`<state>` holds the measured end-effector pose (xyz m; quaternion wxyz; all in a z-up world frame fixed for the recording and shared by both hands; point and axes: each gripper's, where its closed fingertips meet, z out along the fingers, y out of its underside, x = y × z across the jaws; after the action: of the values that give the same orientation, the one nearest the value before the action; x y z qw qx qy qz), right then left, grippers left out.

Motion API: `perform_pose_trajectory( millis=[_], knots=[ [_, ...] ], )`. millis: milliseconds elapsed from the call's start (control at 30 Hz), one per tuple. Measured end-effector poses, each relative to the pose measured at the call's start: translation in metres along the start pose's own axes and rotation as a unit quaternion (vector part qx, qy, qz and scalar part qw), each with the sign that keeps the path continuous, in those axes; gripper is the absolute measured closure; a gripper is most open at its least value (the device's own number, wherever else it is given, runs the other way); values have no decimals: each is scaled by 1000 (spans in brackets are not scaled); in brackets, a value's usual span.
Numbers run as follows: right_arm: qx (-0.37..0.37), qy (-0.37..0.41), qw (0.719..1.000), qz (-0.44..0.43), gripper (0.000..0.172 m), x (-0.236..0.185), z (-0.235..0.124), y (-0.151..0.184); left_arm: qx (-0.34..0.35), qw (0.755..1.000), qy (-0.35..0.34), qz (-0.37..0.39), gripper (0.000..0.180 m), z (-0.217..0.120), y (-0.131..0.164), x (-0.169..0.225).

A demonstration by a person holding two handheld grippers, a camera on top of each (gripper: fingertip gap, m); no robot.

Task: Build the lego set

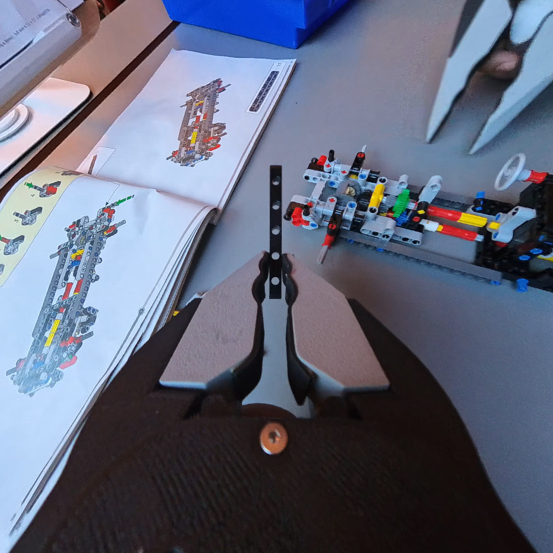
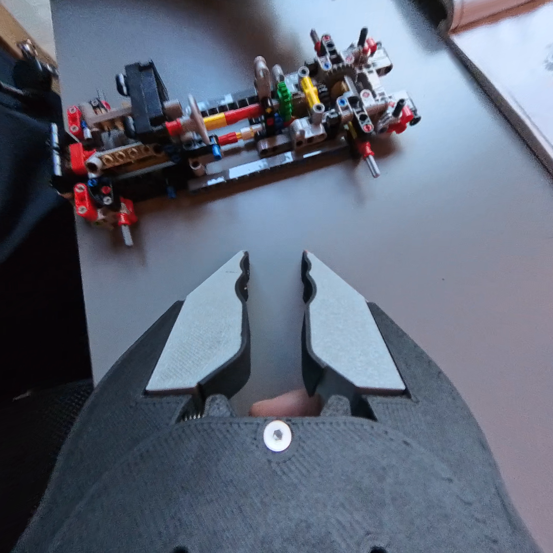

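Black holed beam in left claw

Beside my work: one open instruction booklet with coloured assembly diagrams, lying flat on the grey counter; one blue box at the counter's far edge; one white stand base on the adjoining lighter surface beyond the booklet.

Your left gripper has rough, layered black plastic with matt grey fingers, clamping a smooth, glossy black plastic perforated beam. Beside you lie a matt white paper instruction booklet, a shiny multicoloured plastic brick chassis and a smooth matt grey tabletop.
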<state>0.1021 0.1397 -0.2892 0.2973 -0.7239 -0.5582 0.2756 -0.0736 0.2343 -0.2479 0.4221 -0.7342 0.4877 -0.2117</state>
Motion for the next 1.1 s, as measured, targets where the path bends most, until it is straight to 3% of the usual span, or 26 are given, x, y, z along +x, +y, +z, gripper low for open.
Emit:
perform_pose_trajectory(
  millis=[367,567,700,800,967,1100],
  knots=[
    [-4,-99,995,-23,155,-83,31,-24,7,999,-18,27,175,-6,-9,3],
    [-7,-107,993,-55,147,-97,41,-34,25,999,-23,-8,175,-9,-6,-4],
    [-12,-55,996,-67,146,-71,20,-29,24,999,-31,-10,175,-10,-5,-7],
    [24,-9,998,-63,147,-34,-6,-41,27,999,-28,-6,175,-9,-9,-6],
    [147,104,982,-65,147,52,-36,-102,45,999,-21,-17,175,0,-23,-11],
    [264,142,953,-43,148,106,-38,-152,87,995,-11,-48,175,6,-36,-15]
  ],
)
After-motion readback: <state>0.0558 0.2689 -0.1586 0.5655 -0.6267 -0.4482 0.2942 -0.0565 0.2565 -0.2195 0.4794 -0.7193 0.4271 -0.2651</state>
